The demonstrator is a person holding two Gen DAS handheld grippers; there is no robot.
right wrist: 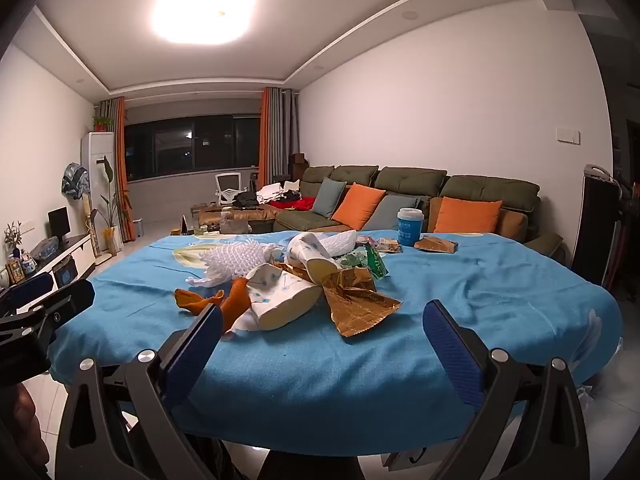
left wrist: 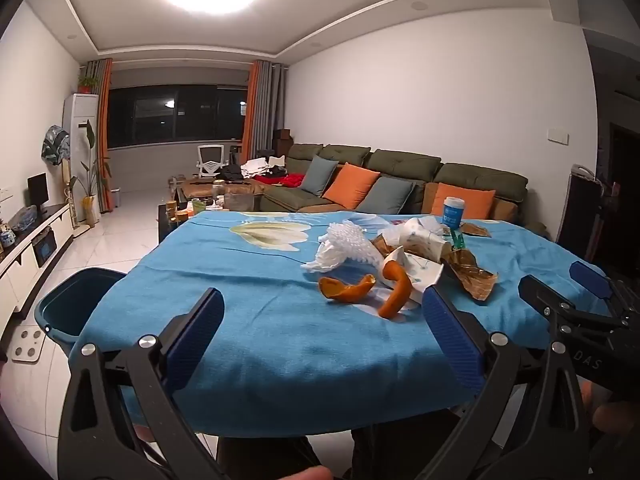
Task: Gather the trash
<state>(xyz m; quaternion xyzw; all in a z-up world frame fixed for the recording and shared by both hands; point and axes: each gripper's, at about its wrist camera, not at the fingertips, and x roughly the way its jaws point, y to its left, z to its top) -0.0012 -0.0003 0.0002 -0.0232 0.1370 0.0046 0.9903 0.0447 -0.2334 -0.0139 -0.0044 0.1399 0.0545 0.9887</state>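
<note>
Left gripper (left wrist: 322,320) wide, empty; right gripper (right wrist: 323,330) wide, empty. Orange peel (left wrist: 347,289) at 12 o'clock, blue bin (left wrist: 72,308) at 9.

two orange peel pieces (left wrist: 347,289) (left wrist: 397,290); one white foam net (left wrist: 344,248); two crumpled paper cups (right wrist: 280,300) (right wrist: 310,254); two gold wrappers (right wrist: 358,304) (right wrist: 436,245); one green wrapper (right wrist: 366,262); one blue cup (right wrist: 409,227); three orange cushions (right wrist: 357,205) on sofa; one teal bin (left wrist: 68,308) beside table.
</note>
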